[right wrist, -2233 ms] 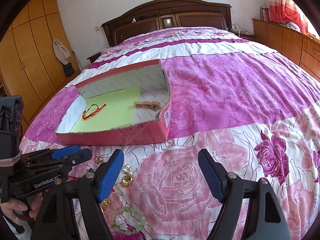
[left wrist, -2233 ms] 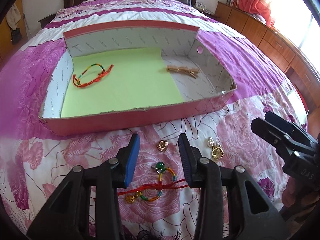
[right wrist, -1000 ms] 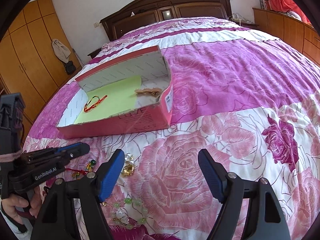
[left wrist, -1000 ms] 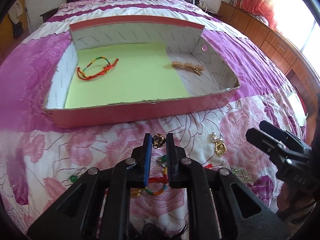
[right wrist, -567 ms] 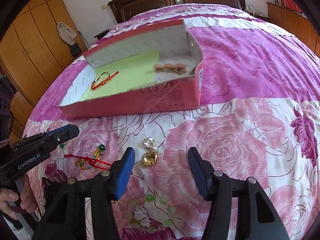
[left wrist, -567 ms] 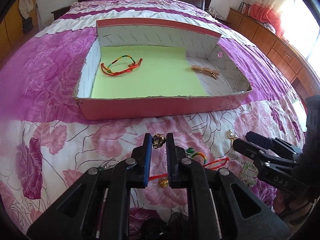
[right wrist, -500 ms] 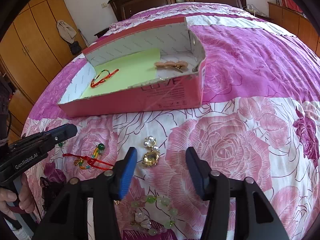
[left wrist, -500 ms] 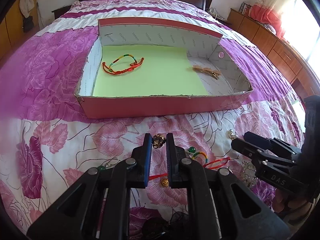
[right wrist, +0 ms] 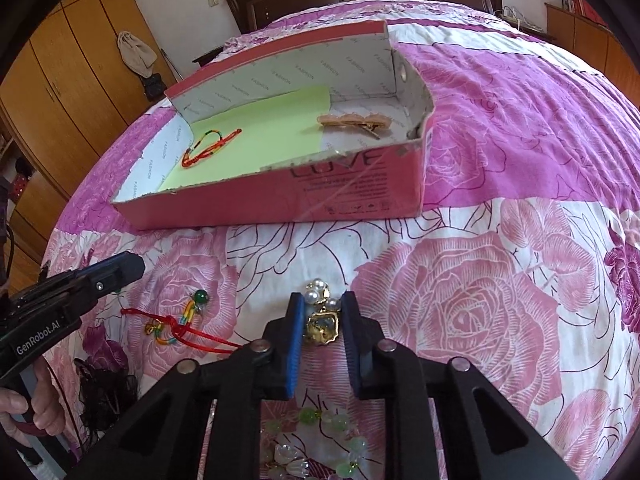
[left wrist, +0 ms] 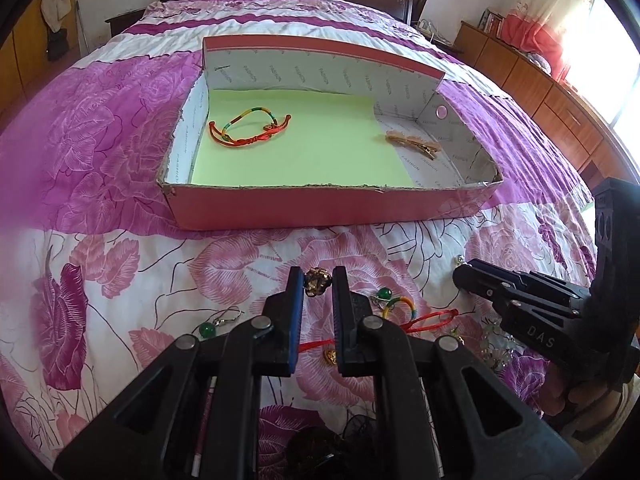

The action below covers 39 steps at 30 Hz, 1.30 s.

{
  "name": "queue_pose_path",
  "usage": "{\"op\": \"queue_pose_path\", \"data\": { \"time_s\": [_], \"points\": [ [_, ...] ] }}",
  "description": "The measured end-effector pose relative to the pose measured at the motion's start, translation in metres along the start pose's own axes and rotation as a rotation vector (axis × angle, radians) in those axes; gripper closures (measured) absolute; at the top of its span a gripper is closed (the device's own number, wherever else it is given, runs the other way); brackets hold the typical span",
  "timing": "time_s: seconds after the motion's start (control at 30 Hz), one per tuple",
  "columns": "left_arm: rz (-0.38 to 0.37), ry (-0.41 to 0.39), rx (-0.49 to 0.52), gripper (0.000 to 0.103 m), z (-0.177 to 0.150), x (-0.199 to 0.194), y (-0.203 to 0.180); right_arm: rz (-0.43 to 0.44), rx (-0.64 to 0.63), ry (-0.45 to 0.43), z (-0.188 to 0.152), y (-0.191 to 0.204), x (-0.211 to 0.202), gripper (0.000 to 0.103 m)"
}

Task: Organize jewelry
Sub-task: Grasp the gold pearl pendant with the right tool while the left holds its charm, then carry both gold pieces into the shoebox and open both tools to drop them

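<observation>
A pink cardboard box point(left wrist: 320, 212) lined with green paper sits on the bed and holds a red braided bracelet point(left wrist: 248, 128) and a tan hair clip point(left wrist: 414, 145). My left gripper point(left wrist: 318, 280) is shut on a small gold ornament point(left wrist: 318, 281), raised in front of the box. My right gripper point(right wrist: 320, 312) is closed around a gold and pearl brooch point(right wrist: 320, 316) on the quilt. A red cord bracelet with a green bead point(right wrist: 180, 324) lies between the grippers.
A green bead earring point(left wrist: 210, 328) lies at the left on the floral quilt. A green and white bead bracelet point(right wrist: 316, 440) lies under the right gripper. A black hair tie point(right wrist: 106, 384) is at the left. Wardrobes and a headboard stand behind.
My left gripper shut on the gold ornament and lifted it. My right gripper moved left over the pearl brooch and its jaws closed in around it.
</observation>
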<state>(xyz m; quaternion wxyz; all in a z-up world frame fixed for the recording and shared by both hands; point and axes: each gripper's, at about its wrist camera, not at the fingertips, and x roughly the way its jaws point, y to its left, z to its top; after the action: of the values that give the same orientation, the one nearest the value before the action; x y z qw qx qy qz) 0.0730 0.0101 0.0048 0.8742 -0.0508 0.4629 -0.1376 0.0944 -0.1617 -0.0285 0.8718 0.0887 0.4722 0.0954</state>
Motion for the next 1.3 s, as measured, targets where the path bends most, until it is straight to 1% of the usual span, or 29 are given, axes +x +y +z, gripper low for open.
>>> {"op": "queue_pose_path", "data": {
  "time_s": [0.2, 0.5, 0.77, 1.03, 1.17, 1.3],
  "points": [
    [-0.005, -0.024, -0.001, 0.097, 0.001, -0.009, -0.001, 0.084, 0.052, -0.052, 0.002, -0.009, -0.017, 0.083],
    [-0.009, -0.065, -0.007, 0.097, 0.003, -0.023, -0.003, 0.124, 0.058, -0.151, 0.004, -0.009, -0.049, 0.083],
    [-0.014, -0.127, -0.006, 0.097, 0.005, -0.036, -0.008, 0.125, 0.018, -0.225, 0.006, 0.002, -0.069, 0.083],
    [0.005, -0.247, 0.005, 0.097, 0.011, -0.053, -0.011, 0.110, -0.009, -0.322, 0.010, 0.010, -0.088, 0.083],
    [0.002, -0.290, 0.008, 0.097, 0.015, -0.058, -0.011, 0.102, -0.016, -0.361, 0.014, 0.011, -0.093, 0.083],
    [0.013, -0.321, 0.035, 0.097, 0.020, -0.058, -0.013, 0.096, -0.025, -0.377, 0.018, 0.013, -0.094, 0.083]
  ]
}}
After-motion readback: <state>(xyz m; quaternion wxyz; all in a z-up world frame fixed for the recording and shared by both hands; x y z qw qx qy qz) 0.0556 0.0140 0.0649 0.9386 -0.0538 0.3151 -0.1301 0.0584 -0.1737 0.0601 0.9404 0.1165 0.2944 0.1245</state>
